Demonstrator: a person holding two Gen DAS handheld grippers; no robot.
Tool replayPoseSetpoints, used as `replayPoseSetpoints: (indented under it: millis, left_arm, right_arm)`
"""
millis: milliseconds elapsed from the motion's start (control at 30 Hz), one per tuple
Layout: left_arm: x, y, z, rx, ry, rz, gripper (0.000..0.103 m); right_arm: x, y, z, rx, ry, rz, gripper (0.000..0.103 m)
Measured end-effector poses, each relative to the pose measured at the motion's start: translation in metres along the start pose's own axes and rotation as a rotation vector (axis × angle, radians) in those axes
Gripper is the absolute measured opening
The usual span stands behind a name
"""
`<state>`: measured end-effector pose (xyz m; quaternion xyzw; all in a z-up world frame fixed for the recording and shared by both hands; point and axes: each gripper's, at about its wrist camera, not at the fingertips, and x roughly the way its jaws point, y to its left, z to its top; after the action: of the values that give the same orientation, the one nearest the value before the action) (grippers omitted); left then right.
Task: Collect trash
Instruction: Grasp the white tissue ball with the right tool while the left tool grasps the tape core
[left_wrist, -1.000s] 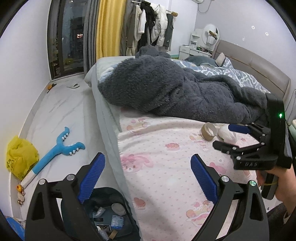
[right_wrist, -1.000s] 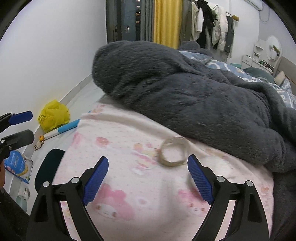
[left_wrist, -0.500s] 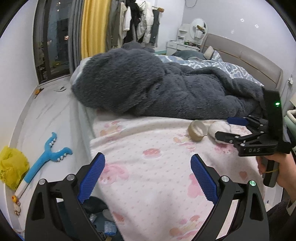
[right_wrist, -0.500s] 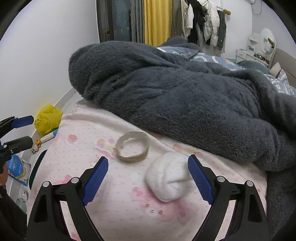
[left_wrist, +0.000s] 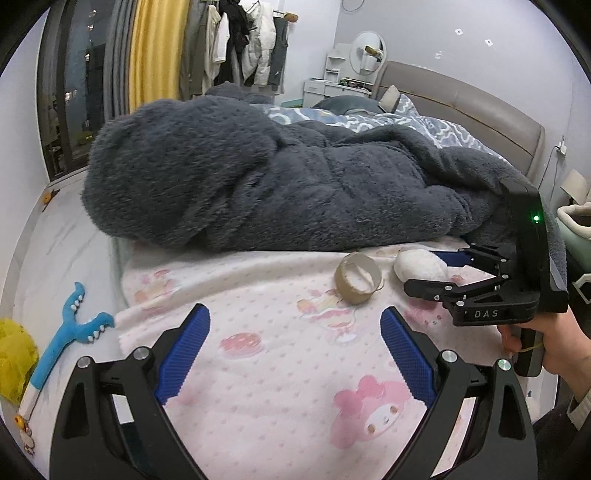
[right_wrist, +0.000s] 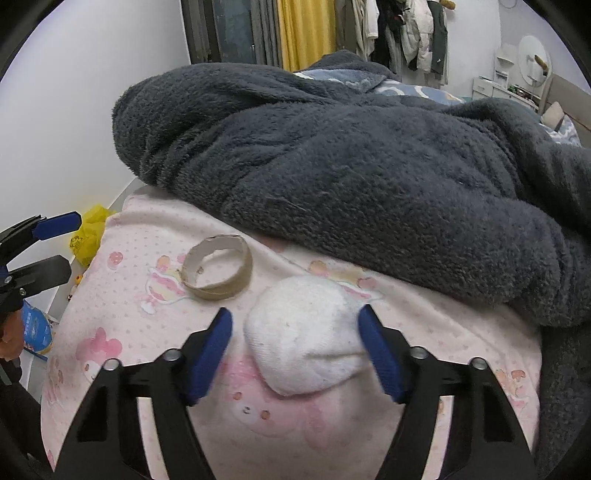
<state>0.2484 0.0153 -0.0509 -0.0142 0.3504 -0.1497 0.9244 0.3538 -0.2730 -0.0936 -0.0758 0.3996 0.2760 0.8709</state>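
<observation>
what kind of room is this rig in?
A bedroom, most likely: a bed with a padded headboard, a fluffy grey blanket on it, and clothes hanging by the window.

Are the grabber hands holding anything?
Not yet. The right gripper is closing around the white balled-up sock, its left pad not touching. The left gripper is open, empty.

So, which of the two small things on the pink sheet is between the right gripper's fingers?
The white balled sock, flanked by the closing right gripper; the cardboard ring lies outside.
</observation>
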Motion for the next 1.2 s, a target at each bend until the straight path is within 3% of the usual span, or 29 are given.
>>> replayPoseSetpoints:
  millis: [267,600,967,1200]
  left_arm:
    - [0.024,-0.021,0.008,0.049,0.016,-0.033,0.089]
    - [0.055,-0.045,0.012,0.104,0.065,-0.042,0.086]
    - [0.089,-0.063,0.015,0.178,0.130,-0.017,0.083]
    - [0.105,-0.066,0.018,0.190,0.170,0.017,0.075]
  right_arm:
    - [-0.010,-0.013,-0.004,0.026,-0.013,0.014,0.042]
    - [-0.038,-0.041,-0.008,0.121,-0.079,0.076,0.041]
    - [-0.056,-0.061,-0.016,0.149,-0.112,0.089,0.041]
    - [-0.066,-0.065,-0.020,0.150,-0.121,0.093,0.041]
